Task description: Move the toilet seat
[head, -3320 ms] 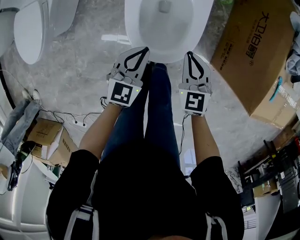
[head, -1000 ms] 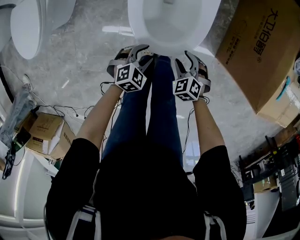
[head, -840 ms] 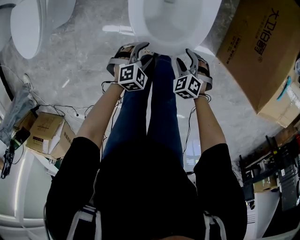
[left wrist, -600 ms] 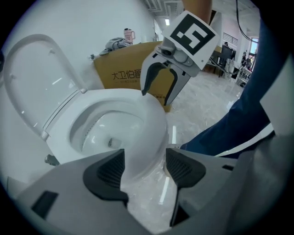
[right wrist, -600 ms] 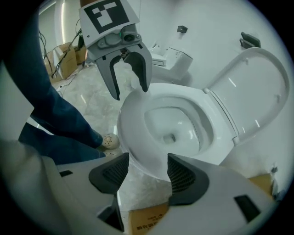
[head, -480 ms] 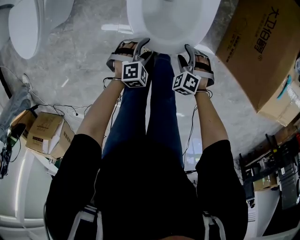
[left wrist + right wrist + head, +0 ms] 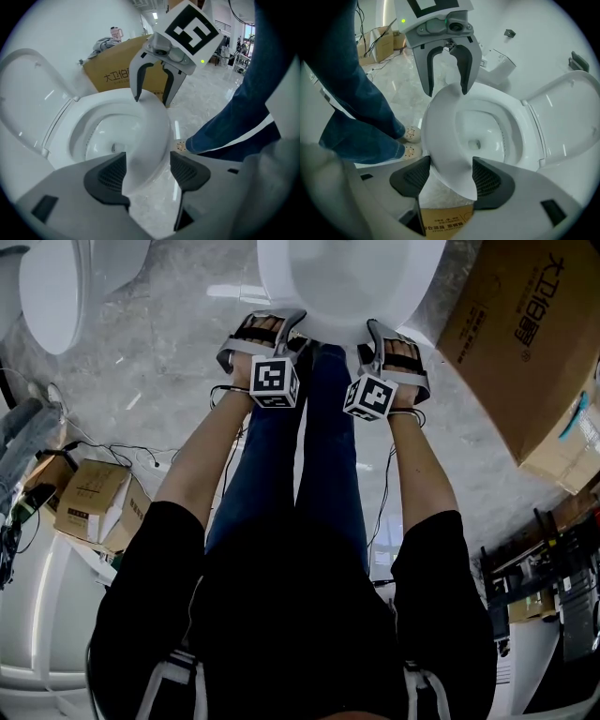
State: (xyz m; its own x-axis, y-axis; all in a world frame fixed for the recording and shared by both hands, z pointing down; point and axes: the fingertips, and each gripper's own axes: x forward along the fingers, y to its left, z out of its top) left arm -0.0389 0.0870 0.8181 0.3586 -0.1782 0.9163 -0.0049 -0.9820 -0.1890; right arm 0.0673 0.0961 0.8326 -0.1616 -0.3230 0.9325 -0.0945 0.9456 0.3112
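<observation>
Our left gripper [image 7: 147, 169] stood with its jaws apart, having just been opening, and the white front edge of the toilet seat [image 7: 151, 124] ran between its pads without being pinched. Our right gripper [image 7: 451, 177] was likewise spread, its jaws just widened, astride that same edge a little further right. The seat seemed to lie down over the bowl, on the side near us. We judged the step to be taking hold, so both pairs of pads ought to sink well over the edge, close evenly together, then swing up as one about the far hinge. The raised lid [image 7: 567, 112] stood at the far side, where the seat would meet it. Our own legs [image 7: 314, 456] crowded the near edge and a large cardboard box [image 7: 525, 334] sat close on the right. A second toilet [image 7: 56, 296] stood well apart at the far left, with small boxes [image 7: 94, 507] at the near left.
</observation>
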